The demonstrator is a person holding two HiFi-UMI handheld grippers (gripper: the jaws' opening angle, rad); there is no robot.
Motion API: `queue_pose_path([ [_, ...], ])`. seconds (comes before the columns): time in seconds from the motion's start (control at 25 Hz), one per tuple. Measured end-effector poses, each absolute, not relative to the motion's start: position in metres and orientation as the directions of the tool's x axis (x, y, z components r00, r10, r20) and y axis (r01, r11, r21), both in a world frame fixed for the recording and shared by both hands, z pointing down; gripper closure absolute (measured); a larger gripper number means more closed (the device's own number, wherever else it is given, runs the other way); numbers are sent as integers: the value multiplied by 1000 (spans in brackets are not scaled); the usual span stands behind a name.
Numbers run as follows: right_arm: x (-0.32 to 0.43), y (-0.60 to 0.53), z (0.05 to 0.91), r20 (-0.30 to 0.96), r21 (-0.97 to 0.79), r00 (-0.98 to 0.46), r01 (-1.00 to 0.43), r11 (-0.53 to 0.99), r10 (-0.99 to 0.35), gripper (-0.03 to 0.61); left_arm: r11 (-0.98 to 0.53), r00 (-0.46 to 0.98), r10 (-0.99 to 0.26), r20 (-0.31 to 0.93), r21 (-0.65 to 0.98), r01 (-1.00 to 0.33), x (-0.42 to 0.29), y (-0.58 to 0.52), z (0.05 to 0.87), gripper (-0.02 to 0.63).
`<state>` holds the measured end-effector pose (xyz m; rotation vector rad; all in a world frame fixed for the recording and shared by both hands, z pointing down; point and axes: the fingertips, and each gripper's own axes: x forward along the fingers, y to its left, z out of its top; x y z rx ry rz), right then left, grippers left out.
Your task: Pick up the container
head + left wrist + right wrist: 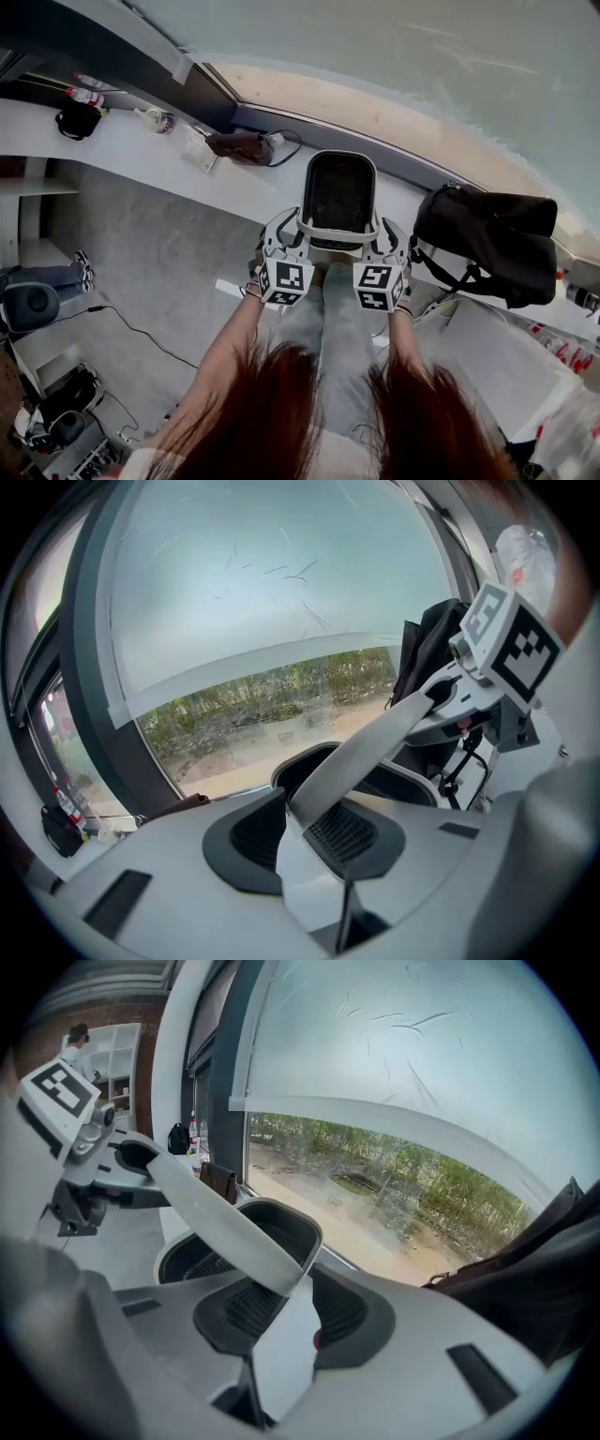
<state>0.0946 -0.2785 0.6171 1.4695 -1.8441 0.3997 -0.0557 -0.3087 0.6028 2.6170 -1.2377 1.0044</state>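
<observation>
Ok, both tongs are clenched on the same part. The left gripper (302, 829) has its jaws closed on one end of the white handle (337, 234), and the right gripper (286, 1312) has its jaws closed on the other end. In each gripper view the handle runs as a flat strip from the jaws across to the opposite gripper's marker cube. The container (307, 192) hangs just past the jaws: white rim, dark ribbed inside, open top, roughly upright. It's over the white ledge (141, 150) along the window; can't tell if its base touches the ledge. A black bag (487, 239) sits on the ledge to the right of the container. To the left is a brown pouch (239, 145) with a cable, and further left a small black bag (77, 120).
</observation>
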Motion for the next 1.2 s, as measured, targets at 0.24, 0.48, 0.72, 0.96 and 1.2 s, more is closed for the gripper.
queue_pose_path([
  [0.24,97,-297,614,705,186,-101,-928,322,-702,460,-647,436,-685,583,-212,-733,-50,-329,596,518],
  [0.48,95,-312,612,712,179,-132,-916,360,-689,469,-625,414,-698,584,-215,-750,-46,-345,593,520],
  [0.72,96,-325,609,717,170,-145,-912,373,-682,482,-606,394,-703,591,-210,-767,-44,-358,591,520],
  [0.96,97,-332,606,721,173,-159,-901,398,-674,502,-579,369,-714,595,-205,-789,-41,-365,587,525],
  [1.2,95,-331,602,722,170,-181,-890,424,-668,512,-555,339,-714,612,-200,-808,-41,-365,587,528],
])
